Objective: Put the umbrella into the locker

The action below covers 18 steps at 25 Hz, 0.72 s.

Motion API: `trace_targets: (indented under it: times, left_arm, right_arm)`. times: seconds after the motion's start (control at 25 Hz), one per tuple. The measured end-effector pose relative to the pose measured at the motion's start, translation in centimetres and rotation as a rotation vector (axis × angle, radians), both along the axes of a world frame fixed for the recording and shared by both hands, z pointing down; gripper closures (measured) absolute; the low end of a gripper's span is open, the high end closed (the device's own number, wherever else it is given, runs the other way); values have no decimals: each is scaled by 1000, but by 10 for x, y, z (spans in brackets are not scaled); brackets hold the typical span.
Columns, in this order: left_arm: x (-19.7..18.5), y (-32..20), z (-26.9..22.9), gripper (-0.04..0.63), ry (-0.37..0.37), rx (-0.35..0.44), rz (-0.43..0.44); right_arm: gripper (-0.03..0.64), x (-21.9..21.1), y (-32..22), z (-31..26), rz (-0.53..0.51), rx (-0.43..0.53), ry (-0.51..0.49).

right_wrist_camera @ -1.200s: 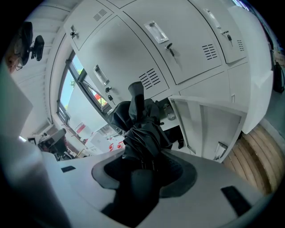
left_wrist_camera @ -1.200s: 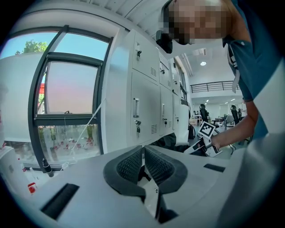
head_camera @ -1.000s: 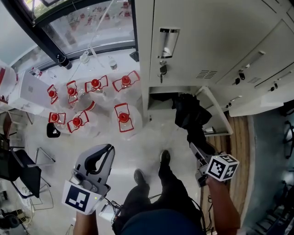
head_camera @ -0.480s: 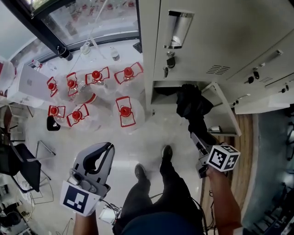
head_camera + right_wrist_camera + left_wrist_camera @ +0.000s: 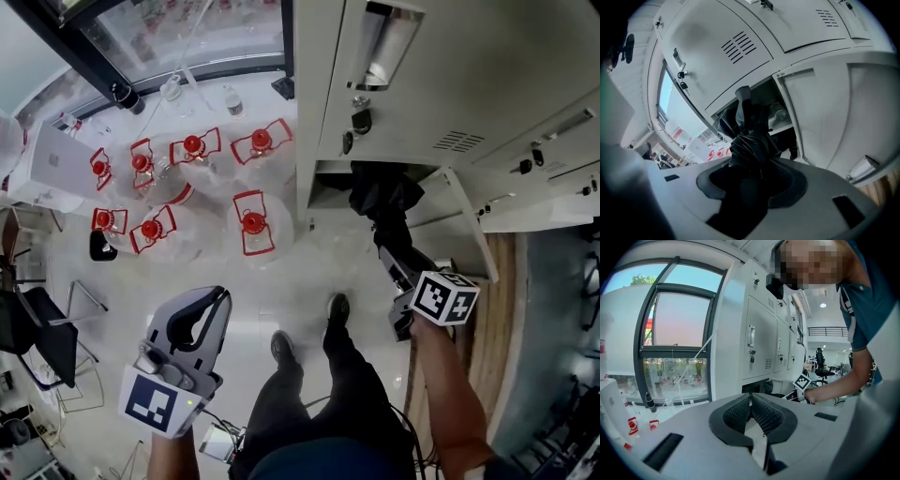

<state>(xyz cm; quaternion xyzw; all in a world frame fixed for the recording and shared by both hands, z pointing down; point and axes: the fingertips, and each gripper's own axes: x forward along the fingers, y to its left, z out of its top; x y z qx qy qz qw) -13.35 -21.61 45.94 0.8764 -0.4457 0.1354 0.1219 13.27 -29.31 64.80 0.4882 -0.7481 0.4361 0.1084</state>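
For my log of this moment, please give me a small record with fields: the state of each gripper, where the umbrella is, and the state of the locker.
left gripper: shut, empty, off to the side
right gripper: shut on the umbrella
umbrella: black, folded, far end at the mouth of the locker
locker: bottom row, door swung open
nearby: water jugs with red handles on the floor
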Motion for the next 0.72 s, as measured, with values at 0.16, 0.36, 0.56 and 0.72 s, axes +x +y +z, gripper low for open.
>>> trace_targets:
  times: [0.16, 0.36, 0.56, 0.72]
  left_arm:
    - [-3, -4, 10, 560, 18, -12, -10]
    - [-7, -9, 26, 560, 15, -31, -9]
    - [-8, -16, 44, 560, 30, -53, -23]
    - [-4, -25, 50, 560, 42, -43, -21]
  right_arm:
    - [413, -5, -17, 14, -8, -1, 19]
    - [413, -10, -38, 32, -23, 0, 47]
    - [413, -18, -61, 51, -31, 2, 65]
    - [413, -24, -82, 67, -38, -1, 79]
